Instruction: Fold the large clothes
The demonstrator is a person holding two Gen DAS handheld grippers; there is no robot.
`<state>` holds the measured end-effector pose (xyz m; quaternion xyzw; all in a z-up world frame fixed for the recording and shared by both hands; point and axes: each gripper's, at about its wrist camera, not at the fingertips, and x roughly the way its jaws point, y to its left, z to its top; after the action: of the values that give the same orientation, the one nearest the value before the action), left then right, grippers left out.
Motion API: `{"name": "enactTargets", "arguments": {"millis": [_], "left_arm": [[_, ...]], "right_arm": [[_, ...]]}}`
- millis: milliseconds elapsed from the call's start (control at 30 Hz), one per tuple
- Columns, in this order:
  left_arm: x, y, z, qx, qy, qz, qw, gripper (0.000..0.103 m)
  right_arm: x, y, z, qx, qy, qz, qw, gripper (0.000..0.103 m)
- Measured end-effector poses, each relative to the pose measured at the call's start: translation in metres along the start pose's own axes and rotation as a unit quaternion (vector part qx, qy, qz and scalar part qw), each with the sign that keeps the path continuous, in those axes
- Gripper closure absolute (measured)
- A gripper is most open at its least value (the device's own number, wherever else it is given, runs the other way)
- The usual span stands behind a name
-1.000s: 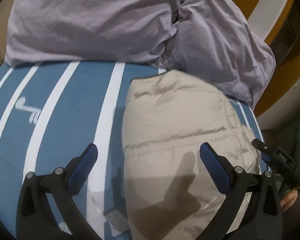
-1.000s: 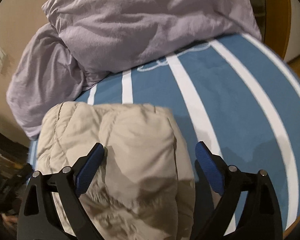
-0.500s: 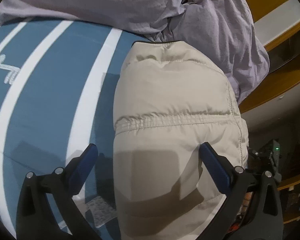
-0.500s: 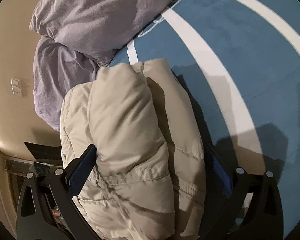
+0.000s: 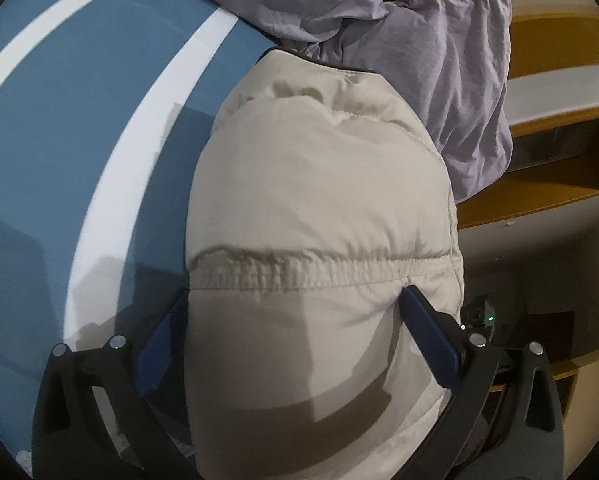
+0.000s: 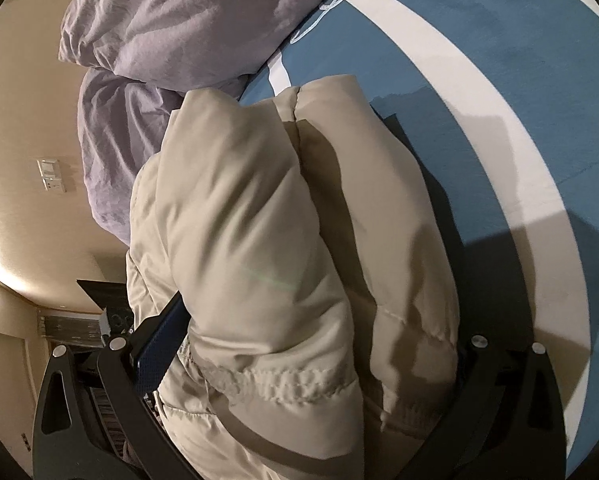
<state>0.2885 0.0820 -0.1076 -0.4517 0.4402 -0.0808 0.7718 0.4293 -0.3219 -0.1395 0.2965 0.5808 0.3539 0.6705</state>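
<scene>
Progress: beige puffer jacket (image 5: 319, 208) already bundled into a thick fold on the striped bedspread (image 5: 59, 140); final tidy judged left.
Left gripper (image 5: 295, 312): spread wide, straddling the jacket's near end.
Right gripper (image 6: 299, 344): just opened fully, bundle between fingers.
Room: open bedspread beside; lilac duvet (image 6: 171, 20) crowds behind.

Under me is the bed (image 5: 59, 128), its blue cover crossed by broad white stripes, filling the left of the left view. On it lies the folded beige puffer jacket (image 5: 319, 208) at centre, touching the crumpled lilac duvet (image 5: 439, 40) heaped along the top.
</scene>
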Motion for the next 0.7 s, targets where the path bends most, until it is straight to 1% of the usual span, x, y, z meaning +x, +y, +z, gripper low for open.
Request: {"name": "enactTargets", "arguments": {"millis": [100, 167, 233, 333, 433, 700], "left_arm": [[0.000, 0.000, 0.004, -0.012, 0.004, -0.008, 0.9999, 0.002], [-0.002, 0.000, 0.006, -0.017, 0.006, -0.014, 0.9997, 0.007], [-0.006, -0.001, 0.009, -0.019, 0.006, -0.018, 0.9996, 0.014], [-0.015, -0.004, 0.019, -0.016, -0.003, -0.018, 0.9997, 0.021], [-0.029, -0.005, 0.036, -0.014, -0.021, -0.009, 0.9996, 0.023], [-0.065, 0.005, 0.086, -0.013, -0.074, 0.030, 0.9967, 0.023]], "right_arm": [[0.002, 0.000, 0.001, -0.001, 0.003, 0.008, 1.000, 0.003], [0.001, 0.001, 0.001, -0.001, 0.003, 0.018, 1.000, 0.007], [0.001, 0.003, 0.002, -0.002, 0.004, 0.026, 1.000, 0.013], [0.006, 0.013, 0.007, -0.007, 0.006, 0.042, 0.999, 0.022], [0.021, 0.028, 0.012, -0.017, 0.013, 0.052, 0.998, 0.025], [0.071, 0.085, 0.033, -0.059, 0.038, 0.069, 0.995, 0.026]]}}
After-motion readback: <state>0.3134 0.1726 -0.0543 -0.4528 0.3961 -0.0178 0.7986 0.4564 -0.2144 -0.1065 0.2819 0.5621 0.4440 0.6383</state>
